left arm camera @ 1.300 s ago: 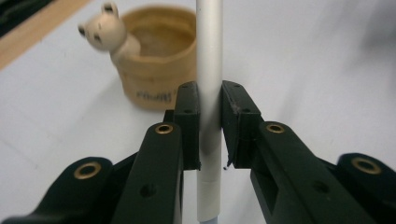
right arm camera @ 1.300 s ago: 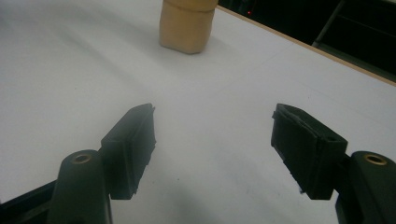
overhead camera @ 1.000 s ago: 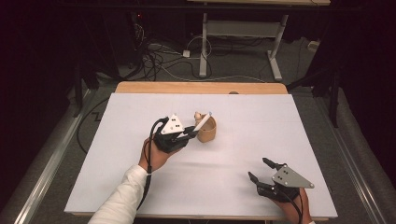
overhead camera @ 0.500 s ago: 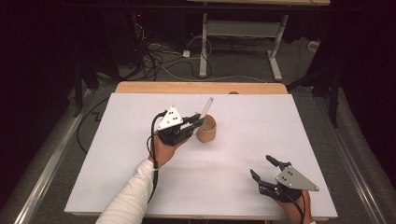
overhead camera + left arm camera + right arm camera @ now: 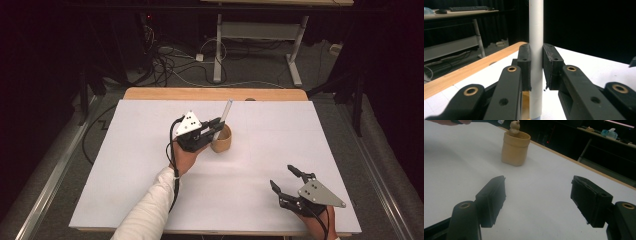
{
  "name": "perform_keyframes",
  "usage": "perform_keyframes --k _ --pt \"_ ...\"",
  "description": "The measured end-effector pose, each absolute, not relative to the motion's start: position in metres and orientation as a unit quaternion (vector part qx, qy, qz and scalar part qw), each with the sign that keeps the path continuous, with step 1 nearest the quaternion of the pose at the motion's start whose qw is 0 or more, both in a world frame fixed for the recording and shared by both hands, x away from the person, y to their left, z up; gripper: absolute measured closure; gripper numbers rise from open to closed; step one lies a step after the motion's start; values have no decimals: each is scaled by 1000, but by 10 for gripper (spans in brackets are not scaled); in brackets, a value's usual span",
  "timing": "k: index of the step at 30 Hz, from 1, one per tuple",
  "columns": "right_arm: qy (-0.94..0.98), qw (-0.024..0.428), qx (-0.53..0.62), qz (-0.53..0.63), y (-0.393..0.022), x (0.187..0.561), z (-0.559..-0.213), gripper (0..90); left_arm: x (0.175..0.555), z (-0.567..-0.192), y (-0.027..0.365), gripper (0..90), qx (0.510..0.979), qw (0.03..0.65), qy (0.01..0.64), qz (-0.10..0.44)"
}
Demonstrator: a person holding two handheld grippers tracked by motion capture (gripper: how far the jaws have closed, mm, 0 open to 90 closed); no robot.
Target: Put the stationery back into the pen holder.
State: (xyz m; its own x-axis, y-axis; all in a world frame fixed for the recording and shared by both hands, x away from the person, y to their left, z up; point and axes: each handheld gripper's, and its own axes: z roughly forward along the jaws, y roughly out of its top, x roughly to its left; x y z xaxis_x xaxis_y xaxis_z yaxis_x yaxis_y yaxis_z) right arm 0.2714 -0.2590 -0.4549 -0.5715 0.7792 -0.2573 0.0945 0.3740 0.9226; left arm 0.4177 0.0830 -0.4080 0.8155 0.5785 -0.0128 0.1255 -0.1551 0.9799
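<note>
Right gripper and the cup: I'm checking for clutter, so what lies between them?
Nothing: in the right gripper view, bare white table runs from the open right gripper to the cup.

A white worktop (image 5: 125, 165) lies under everything, its bare wooden edge (image 5: 170, 93) showing along the far side. Beyond it black cables (image 5: 170, 60) sprawl over the grey floor (a dark room), beside a white desk frame (image 5: 260, 31).

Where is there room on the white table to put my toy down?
Lots: the white table is bare left of the left gripper, and between the tan cup and right gripper. It is crowded only around the cup.
</note>
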Motion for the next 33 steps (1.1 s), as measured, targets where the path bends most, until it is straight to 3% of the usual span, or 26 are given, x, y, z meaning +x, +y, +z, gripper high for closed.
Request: perform_keyframes --k 33 --pt "755 344 286 479 -259 273 -458 289 441 -448 62 749 742 591 260 181"
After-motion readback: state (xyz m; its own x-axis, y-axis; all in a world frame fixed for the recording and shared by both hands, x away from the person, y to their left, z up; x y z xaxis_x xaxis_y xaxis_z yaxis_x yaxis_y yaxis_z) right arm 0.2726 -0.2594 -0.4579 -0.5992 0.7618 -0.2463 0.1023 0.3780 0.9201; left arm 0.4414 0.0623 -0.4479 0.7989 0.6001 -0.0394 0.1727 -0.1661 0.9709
